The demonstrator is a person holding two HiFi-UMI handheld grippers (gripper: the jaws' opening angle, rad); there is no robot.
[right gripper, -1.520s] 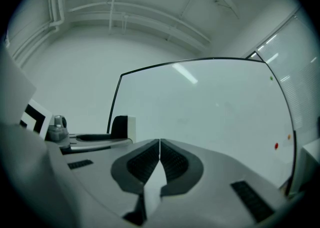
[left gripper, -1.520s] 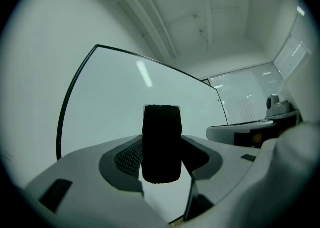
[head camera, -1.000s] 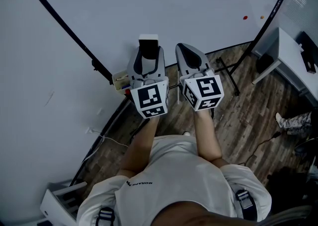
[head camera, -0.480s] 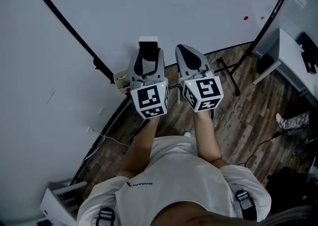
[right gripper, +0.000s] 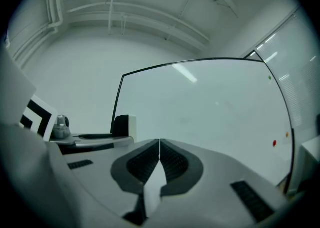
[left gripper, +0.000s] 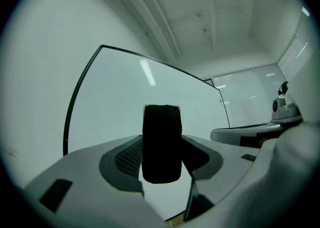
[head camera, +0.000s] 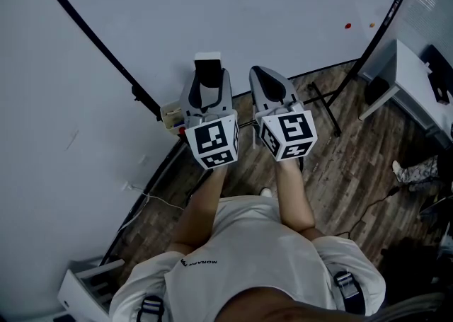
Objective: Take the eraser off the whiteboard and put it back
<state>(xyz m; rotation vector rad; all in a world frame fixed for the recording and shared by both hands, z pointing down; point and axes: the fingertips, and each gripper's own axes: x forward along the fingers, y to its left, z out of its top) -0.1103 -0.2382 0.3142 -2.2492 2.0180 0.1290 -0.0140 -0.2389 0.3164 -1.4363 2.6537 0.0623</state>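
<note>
The eraser, a black felt block with a white back, stands upright between the pads of my left gripper, which is shut on it. In the head view the eraser sticks out of the left gripper just in front of the whiteboard. My right gripper is beside it to the right, shut with nothing in it; in the right gripper view its pads meet in front of the whiteboard. From the right gripper the eraser shows at the left.
The whiteboard stands on a black stand with legs on the wood floor. A small box sits at the board's lower edge. Red and orange magnets are on the board at right. A white desk stands far right.
</note>
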